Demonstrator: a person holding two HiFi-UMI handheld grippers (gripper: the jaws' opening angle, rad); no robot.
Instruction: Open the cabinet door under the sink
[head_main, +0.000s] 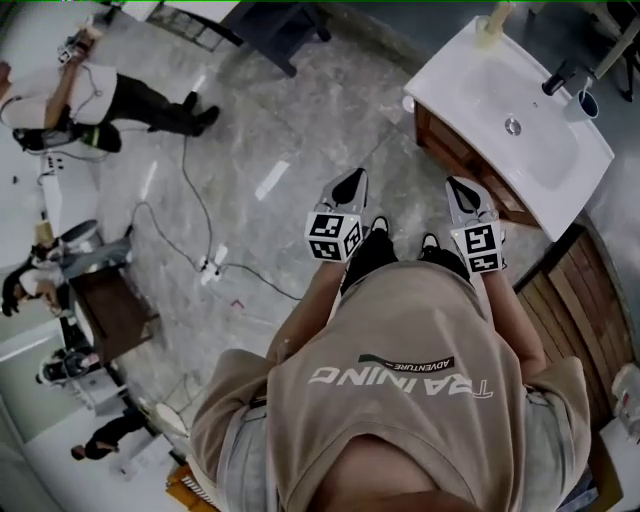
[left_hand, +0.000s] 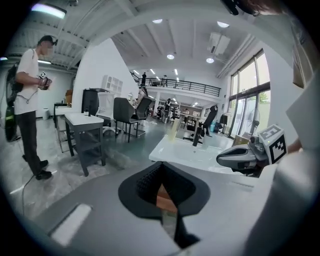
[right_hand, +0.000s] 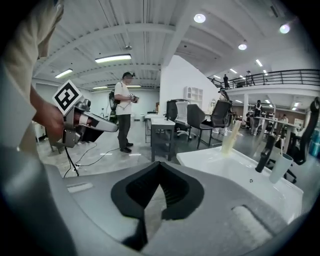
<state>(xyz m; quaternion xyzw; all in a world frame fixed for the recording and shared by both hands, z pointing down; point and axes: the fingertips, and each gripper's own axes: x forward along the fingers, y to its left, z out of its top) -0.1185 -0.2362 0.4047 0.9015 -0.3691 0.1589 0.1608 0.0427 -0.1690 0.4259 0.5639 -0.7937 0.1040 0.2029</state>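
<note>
The person stands a little way back from the white rectangular sink basin (head_main: 520, 120). The brown wooden cabinet (head_main: 462, 160) beneath it sits ahead and to the right of both tools. The left hand-held gripper (head_main: 351, 183) and the right hand-held gripper (head_main: 461, 190) are held at waist height above the grey marbled floor (head_main: 300, 130). Each has its jaw tips closed together with nothing between them.

From where I stand, I'd judge the approach to the cabinet door has not begun. To do it well, the person should step closer and crouch, since the front lies under the basin's overhang; I can make out no handle from here. One tool, probably the right as the nearer, needs its jaws parted before it reaches the door's free edge. The pull should then follow the hinge's arc rather than come straight back.
</note>
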